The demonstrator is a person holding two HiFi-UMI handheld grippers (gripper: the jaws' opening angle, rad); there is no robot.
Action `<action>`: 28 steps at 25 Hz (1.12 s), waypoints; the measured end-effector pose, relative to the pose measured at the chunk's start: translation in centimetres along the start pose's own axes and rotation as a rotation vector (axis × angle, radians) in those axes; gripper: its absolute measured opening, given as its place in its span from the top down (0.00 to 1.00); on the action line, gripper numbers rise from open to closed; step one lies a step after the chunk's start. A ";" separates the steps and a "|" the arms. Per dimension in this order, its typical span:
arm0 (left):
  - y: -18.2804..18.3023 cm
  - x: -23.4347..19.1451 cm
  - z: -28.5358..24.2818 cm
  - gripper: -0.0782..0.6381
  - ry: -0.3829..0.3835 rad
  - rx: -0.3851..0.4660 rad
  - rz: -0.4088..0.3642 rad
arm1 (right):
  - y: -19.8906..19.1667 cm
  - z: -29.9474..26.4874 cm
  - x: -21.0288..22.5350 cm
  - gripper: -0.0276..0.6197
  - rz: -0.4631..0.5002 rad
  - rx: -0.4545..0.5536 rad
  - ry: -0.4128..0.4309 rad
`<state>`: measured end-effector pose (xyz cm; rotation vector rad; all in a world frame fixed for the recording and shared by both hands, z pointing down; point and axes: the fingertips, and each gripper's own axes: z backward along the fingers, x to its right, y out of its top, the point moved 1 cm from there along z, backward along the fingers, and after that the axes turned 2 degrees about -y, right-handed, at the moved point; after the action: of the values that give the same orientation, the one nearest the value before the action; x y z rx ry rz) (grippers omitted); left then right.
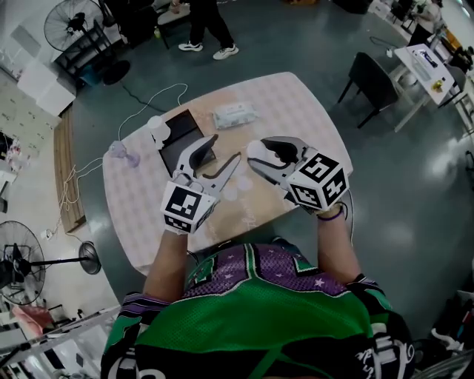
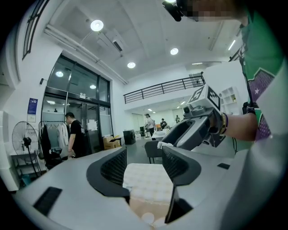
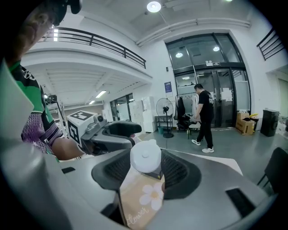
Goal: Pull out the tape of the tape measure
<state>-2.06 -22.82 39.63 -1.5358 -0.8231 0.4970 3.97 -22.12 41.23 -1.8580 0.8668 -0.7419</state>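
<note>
Fans (image 1: 72,22) stand on the gray floor (image 1: 311,44) by the pale table (image 1: 296,111). Both grippers hang above it. The right gripper (image 1: 259,149) has its jaws clamped on the white round tape measure (image 3: 145,157); the left gripper (image 1: 226,148) has its jaws apart.

Looks along the left tongs (image 2: 144,164), jaws parted and empty, over a pale patterned surface (image 2: 146,179), towards the right tongs (image 2: 170,138) with a white tape measure (image 2: 164,144) at their tips, a wristbanded forearm (image 2: 240,126) behind, and a person in black (image 2: 74,134) by glass doors (image 2: 92,126) far off.
</note>
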 end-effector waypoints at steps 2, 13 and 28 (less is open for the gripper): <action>0.2 0.3 0.1 0.51 -0.006 0.004 -0.008 | 0.0 -0.1 -0.4 0.62 0.006 -0.007 0.010; 0.7 1.9 0.7 0.57 -0.046 0.009 -0.032 | -0.4 0.4 -2.1 0.62 0.044 -0.044 0.046; 0.0 5.1 1.4 0.85 -0.131 0.021 -0.024 | -1.2 1.2 -3.3 0.62 0.056 -0.026 0.020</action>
<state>0.24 -18.06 40.20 -1.4842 -0.9335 0.5918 3.35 -18.50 41.42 -1.8439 0.9417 -0.7191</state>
